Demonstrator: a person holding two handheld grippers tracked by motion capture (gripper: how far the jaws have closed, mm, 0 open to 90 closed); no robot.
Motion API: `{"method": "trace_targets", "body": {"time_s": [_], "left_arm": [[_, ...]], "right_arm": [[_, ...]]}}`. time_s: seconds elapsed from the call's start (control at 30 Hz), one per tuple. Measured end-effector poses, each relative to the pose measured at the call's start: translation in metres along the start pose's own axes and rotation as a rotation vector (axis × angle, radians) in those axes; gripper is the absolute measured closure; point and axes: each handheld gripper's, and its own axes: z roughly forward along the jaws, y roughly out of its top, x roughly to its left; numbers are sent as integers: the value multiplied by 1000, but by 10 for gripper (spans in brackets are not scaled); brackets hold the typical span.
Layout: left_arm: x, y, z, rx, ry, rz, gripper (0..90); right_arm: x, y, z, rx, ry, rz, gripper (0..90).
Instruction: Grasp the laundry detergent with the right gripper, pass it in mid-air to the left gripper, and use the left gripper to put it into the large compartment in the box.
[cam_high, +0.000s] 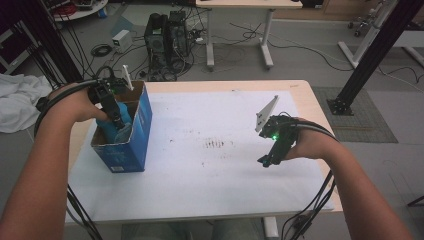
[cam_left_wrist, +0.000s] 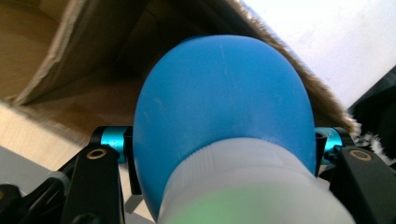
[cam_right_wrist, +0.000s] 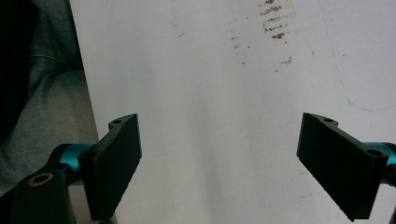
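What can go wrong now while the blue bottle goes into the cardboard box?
The round blue plastic bottle held by the left gripper sits close to the frayed edge of the blue cardboard box; it may catch there. The smooth bottle may slip from the jaws. The box may tip, since nothing steadies it.

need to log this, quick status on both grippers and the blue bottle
Left gripper shut on blue bottle, inside the open cardboard box. Right gripper open, empty, over the white tabletop. Nothing in the way.
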Motion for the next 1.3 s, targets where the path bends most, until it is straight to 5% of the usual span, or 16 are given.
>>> {"method": "trace_targets", "body": {"time_s": [0.37, 0.63, 0.7, 0.83, 1.3], "left_arm": [[6, 4, 22, 27, -4, 38, 390], [11, 4, 35, 6, -9, 7, 389], [11, 3, 35, -22, -11, -5, 390], [11, 4, 35, 9, -5, 20, 389], [7, 5, 32, 19, -4, 8, 334]], "right_arm": [[0, 1, 4, 6, 3, 0, 130], [-1, -1, 8, 10, 10, 13, 130], [-2, -1, 10, 10, 10, 8, 130], [-3, -1, 12, 12, 14, 6, 130], [-1, -3, 9, -1, 7, 5, 130]]}}
